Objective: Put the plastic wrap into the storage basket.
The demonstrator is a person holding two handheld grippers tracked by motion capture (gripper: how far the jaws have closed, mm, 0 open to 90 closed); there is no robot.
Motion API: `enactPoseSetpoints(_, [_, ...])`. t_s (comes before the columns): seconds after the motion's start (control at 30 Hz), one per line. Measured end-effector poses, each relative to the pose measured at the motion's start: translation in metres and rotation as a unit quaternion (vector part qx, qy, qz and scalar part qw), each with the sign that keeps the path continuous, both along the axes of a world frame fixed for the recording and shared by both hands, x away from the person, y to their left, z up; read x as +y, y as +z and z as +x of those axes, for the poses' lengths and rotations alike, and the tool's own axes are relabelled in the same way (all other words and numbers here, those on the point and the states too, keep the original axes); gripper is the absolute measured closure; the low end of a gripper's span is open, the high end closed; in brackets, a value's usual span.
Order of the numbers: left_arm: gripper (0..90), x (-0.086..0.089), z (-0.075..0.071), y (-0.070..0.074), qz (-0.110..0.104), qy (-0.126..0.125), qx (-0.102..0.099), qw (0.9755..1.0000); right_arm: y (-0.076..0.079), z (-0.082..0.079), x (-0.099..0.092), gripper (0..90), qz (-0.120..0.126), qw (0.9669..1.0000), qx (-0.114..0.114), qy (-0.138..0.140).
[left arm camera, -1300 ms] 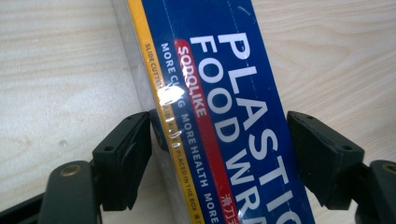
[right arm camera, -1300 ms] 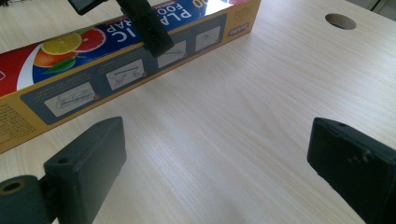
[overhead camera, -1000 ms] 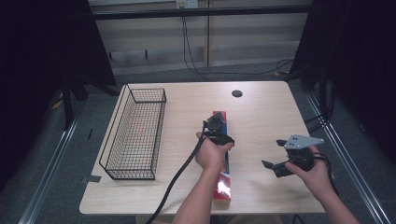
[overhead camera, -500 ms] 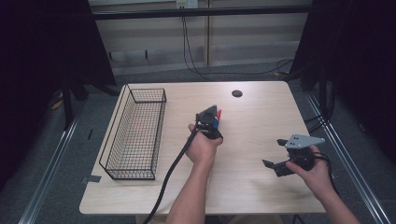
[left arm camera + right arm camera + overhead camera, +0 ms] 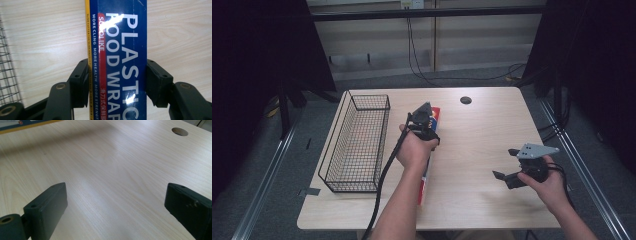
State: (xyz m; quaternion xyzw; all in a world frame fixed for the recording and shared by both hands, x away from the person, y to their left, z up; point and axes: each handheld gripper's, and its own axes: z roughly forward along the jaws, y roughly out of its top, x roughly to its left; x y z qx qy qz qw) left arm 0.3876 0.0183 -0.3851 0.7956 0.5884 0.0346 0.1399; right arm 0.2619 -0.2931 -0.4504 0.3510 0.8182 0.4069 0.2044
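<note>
Two hand-held grippers, left clamped across plastic wrap box beside wire basket, right open over bare tabletop.

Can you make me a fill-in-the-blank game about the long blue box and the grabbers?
1. The left gripper is shut on the plastic wrap ____.
2. The right gripper has its jaws ____.
3. The wire basket has ____ inside it.
4. The table is made of ____.

Missing words: box; open; nothing; wood

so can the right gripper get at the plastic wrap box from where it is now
Probably yes. The right gripper is open and empty, with bare table between it and the plastic wrap box, though the left gripper already clamps that box.
</note>
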Motion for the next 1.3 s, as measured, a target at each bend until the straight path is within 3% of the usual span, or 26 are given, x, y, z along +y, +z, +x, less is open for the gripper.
enactPoseSetpoints(0.27, [44.0,0.016,0.002,0.01,-0.005,0.01,0.006,0.9999,0.0,0.0,0.0,4.7,0.001,1.0,0.003,0.0])
enactPoseSetpoints(0.53, [44.2,0.029,0.003,0.022,-0.001,0.018,-0.003,0.9998,0.0,0.001,0.0,4.6,0.002,1.0,0.001,-0.001])
enactPoseSetpoints(0.87, [44.6,0.042,0.003,0.04,-0.004,0.026,0.0,0.9997,0.0,0.001,0.0,4.6,0.005,1.0,0.001,-0.001])
enactPoseSetpoints(1.03, [44.7,0.048,0.003,0.049,0.006,0.026,-0.001,0.9996,0.001,0.001,0.0,4.6,0.006,1.0,0.001,0.0])
enactPoseSetpoints(1.3, [44.7,0.057,0.003,0.057,0.006,0.03,0.004,0.9995,0.001,0.001,0.0,4.6,0.006,1.0,0.001,-0.001])
